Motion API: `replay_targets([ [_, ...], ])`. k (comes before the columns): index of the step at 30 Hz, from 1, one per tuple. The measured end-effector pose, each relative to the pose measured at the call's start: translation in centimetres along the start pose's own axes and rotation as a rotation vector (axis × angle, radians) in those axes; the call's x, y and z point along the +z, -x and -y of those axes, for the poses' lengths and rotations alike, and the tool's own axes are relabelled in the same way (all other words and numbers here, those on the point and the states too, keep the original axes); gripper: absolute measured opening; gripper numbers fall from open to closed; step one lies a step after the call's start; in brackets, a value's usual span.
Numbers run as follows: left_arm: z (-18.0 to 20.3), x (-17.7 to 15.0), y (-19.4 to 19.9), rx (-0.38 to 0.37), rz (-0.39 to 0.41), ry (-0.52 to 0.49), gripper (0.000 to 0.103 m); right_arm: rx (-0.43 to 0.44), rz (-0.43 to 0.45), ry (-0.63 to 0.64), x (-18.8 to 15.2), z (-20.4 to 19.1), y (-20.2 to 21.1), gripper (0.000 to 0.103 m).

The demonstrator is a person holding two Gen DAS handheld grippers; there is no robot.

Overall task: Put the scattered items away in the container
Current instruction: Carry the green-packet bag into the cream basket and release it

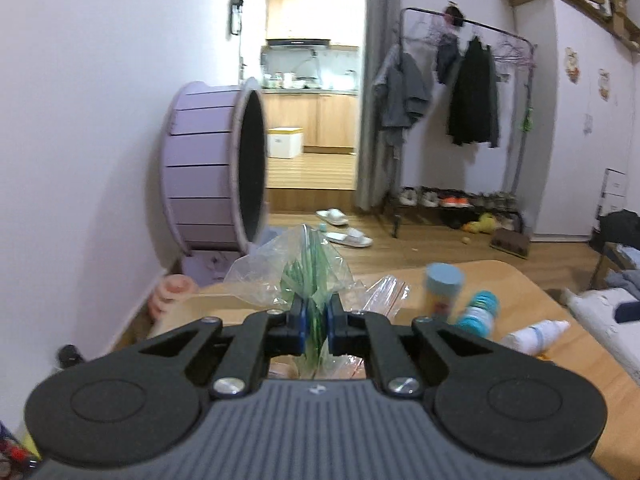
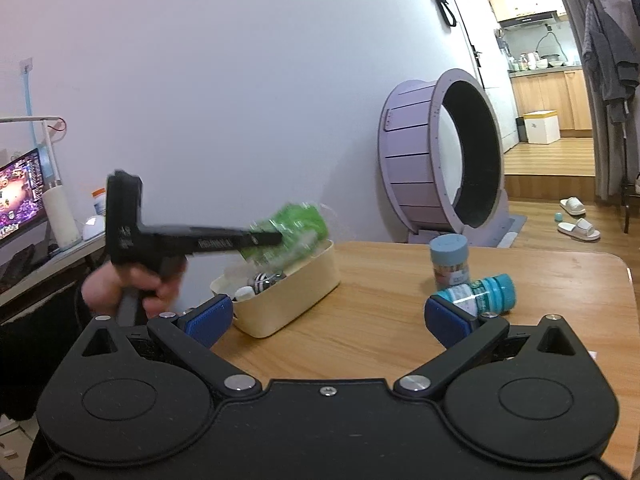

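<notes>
Now my left claw [image 1: 318, 320] pinches the green-filled plastic bag [image 1: 304, 276] over the cream container [image 2: 288, 284], release next, while my right claw [image 2: 328, 316] gapes empty

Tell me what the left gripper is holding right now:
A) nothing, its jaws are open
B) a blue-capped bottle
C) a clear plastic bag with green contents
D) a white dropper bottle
C: the left gripper is shut on the clear plastic bag, green contents showing between the pads.

I see the wooden tabletop [image 2: 380, 320] carrying a cream container [image 2: 296, 296], an upright blue-lidded jar [image 2: 449, 261], and a toppled teal-capped bottle [image 2: 480, 294].
</notes>
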State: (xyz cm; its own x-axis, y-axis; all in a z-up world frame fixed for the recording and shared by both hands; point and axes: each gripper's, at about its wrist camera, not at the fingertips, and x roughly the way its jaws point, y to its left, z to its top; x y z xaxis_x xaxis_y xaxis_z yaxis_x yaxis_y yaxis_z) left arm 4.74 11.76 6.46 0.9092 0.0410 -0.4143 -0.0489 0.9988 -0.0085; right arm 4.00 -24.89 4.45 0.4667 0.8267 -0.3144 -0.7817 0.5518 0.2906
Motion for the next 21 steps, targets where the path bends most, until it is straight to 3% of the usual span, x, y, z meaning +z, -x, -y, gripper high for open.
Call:
replay_targets([
  [5,-1.8,-0.2,-1.9,0.039,-0.042,0.007,0.009,0.009,-0.014,0.006,-0.1,-0.4,-0.7,0.103],
  [8,-2.2,-0.8,-4.3,0.057,-0.11,-0.01,0.011,0.008,-0.021,0.007,-0.2,-0.5,-0.9,0.103],
  [11,-2.4,-1.3,-5.7,0.077,-0.16,-0.01,0.017,0.008,-0.027,0.008,-0.2,-0.6,-1.0,0.103],
  [13,-2.7,-1.3,-5.6,0.092,-0.155,-0.001,0.025,0.008,-0.031,0.008,-0.3,-0.6,-0.9,0.103],
  [15,-3.3,-1.3,-4.6,0.086,-0.133,0.019,0.04,0.007,-0.033,0.007,-0.3,-0.6,-0.9,0.103],
  [21,-2.5,-1.0,-1.7,0.054,-0.097,0.014,0.045,0.002,-0.033,0.009,-0.3,-0.6,-0.5,0.103],
])
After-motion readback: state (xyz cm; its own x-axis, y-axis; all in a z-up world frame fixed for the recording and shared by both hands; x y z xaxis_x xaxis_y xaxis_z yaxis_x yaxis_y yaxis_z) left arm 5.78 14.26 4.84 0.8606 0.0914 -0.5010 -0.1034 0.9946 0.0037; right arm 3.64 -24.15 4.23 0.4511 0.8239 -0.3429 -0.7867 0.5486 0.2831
